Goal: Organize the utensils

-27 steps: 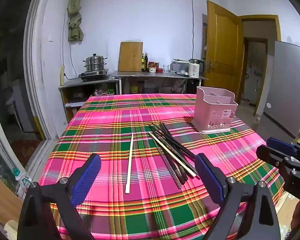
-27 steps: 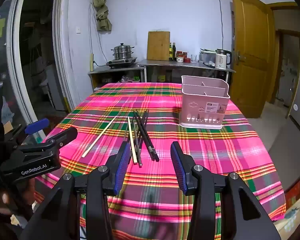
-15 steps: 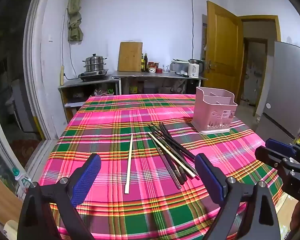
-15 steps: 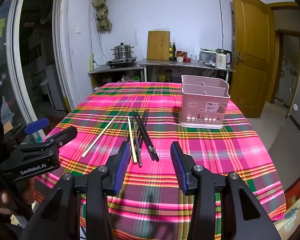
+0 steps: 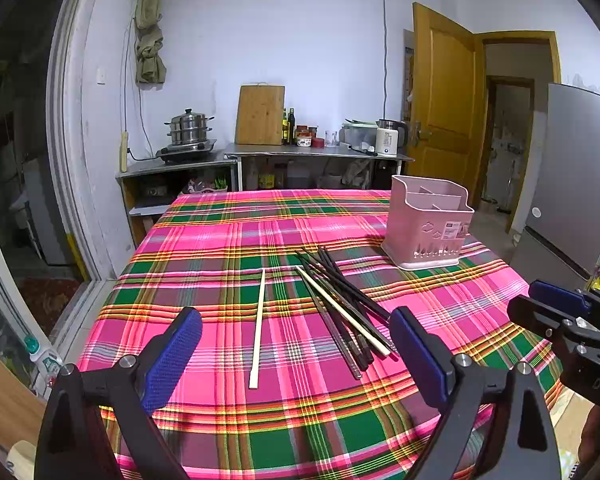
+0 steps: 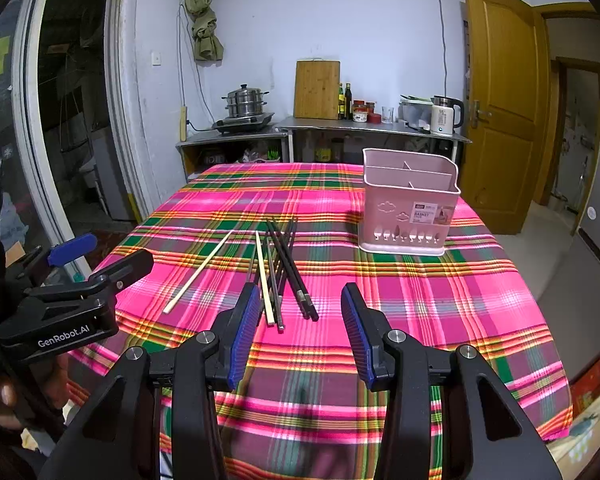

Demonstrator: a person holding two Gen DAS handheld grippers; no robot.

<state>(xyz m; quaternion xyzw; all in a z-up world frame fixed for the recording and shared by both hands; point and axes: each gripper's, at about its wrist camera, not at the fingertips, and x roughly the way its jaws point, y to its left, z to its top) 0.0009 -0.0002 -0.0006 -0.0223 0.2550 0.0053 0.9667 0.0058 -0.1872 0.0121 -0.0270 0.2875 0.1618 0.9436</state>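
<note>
1. The left gripper [image 5: 296, 344] stands wide open with nothing between its pads, its base cut off by the near edge.
2. One pale chopstick [image 5: 257, 328] lies alone on the plaid tablecloth [image 5: 204, 248].
3. Right of it lies a pile of dark chopsticks [image 5: 340, 296]; their count is hard to make out.
4. The right gripper [image 6: 300, 328] is open and empty.
5. The pink holder [image 6: 408, 208] stands far right, its compartments partly hidden.

Bright, even light; fisheye-warped edges
</note>
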